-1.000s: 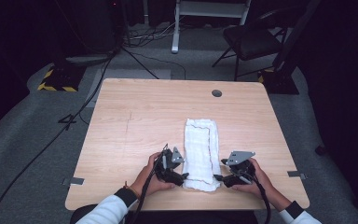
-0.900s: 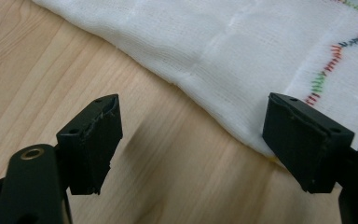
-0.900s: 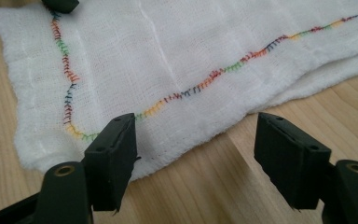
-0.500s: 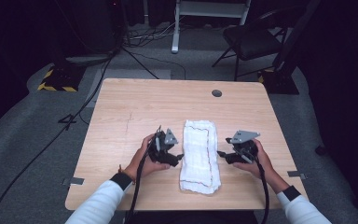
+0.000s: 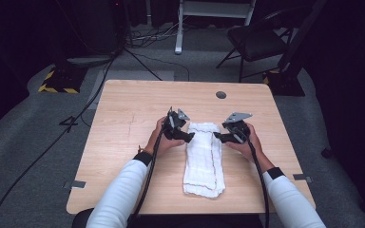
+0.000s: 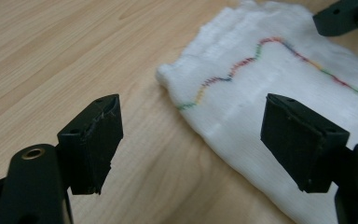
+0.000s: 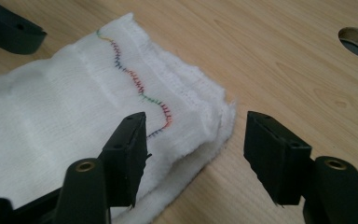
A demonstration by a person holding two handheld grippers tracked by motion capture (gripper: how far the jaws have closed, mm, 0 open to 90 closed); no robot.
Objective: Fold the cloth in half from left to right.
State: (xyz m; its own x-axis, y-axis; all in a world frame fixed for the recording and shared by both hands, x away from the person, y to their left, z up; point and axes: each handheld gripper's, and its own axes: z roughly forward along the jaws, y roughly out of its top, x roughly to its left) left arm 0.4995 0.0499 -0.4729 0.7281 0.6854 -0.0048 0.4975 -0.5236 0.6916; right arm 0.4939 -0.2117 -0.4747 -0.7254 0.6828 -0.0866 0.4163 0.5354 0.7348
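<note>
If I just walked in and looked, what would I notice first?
You'd spot the folded white cloth first, lying long in the middle of the wooden table, with a wavy rainbow stitch line running along it. Then the two black grippers at its far end: the left gripper and the right gripper, one on each side, both open. The right one's jaws have just been closing over the cloth's corner, not pressing it yet.

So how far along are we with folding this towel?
Done: the white towel lies folded into a long strip on the table. In hand: the left gripper and right gripper flank its far corners, open, the right's jaws just closing. Left: grip and fold again.
</note>
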